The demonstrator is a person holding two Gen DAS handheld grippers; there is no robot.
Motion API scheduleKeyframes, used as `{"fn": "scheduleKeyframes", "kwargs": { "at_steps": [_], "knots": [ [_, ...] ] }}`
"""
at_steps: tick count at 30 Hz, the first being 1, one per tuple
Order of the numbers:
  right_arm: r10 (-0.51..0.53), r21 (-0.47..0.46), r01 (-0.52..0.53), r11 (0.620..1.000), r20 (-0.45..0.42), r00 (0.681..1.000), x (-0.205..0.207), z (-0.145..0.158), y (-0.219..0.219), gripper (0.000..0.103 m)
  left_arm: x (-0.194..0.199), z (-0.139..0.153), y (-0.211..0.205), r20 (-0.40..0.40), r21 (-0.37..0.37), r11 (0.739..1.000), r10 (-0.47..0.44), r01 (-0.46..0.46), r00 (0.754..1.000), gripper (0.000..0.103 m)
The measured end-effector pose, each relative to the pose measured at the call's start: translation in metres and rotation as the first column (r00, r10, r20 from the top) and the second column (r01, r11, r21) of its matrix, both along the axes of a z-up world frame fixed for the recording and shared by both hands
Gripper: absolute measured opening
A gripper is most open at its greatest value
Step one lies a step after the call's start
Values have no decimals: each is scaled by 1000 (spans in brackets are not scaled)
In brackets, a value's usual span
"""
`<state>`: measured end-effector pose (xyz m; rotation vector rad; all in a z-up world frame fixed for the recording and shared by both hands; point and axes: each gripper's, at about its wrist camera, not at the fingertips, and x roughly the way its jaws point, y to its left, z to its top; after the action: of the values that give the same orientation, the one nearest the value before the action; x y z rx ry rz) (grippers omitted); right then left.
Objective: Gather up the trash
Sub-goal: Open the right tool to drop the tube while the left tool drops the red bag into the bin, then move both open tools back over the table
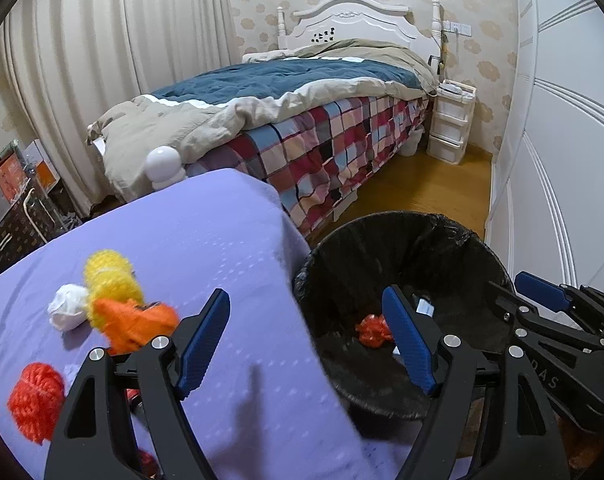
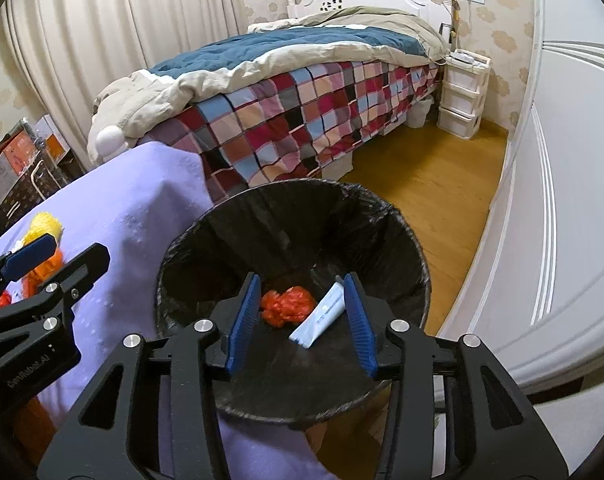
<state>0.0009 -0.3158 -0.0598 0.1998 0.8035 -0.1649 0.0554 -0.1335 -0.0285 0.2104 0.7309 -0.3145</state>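
A black-lined trash bin (image 2: 294,186) stands beside a purple-covered table (image 1: 206,232). Down inside it lie a red crumpled wrapper (image 2: 288,304) and a white tube (image 2: 322,316). My right gripper (image 2: 302,312) hangs open over the bin, and its pads do not press on the tube. My left gripper (image 1: 306,340) is open and empty, straddling the table edge and the bin rim (image 1: 382,220). On the table to its left lie a yellow mesh ball (image 1: 108,280), a white crumpled wad (image 1: 68,306), an orange piece (image 1: 134,322) and a red mesh ball (image 1: 36,400).
Behind the table is a bed (image 1: 322,152) with a plaid cover. A white drawer unit (image 1: 450,120) stands by the headboard and white wardrobe doors (image 1: 562,160) run along the right. Wooden floor (image 2: 430,184) lies between them. Boxes (image 1: 10,196) are stacked far left.
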Motion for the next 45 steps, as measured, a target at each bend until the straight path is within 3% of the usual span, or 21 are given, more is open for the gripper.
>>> {"fn": "scheduleKeyframes", "kwargs": {
  "at_steps": [23,34,37,45],
  "knots": [
    [122,7,-122,993,-14,992,-70,6,86,47,-74,10,131,-10,-8,985,173,-173,985,76],
    [240,-23,-240,970,-8,971,-87,14,142,48,-101,6,208,-13,-21,949,313,-313,950,76],
    [278,-28,-278,960,-2,961,-89,16,161,57,-106,5,228,-18,-24,937,348,-349,937,76],
    [373,-34,-373,927,5,928,-91,22,205,61,-116,-2,272,-29,-18,906,422,-423,906,76]
  ]
}}
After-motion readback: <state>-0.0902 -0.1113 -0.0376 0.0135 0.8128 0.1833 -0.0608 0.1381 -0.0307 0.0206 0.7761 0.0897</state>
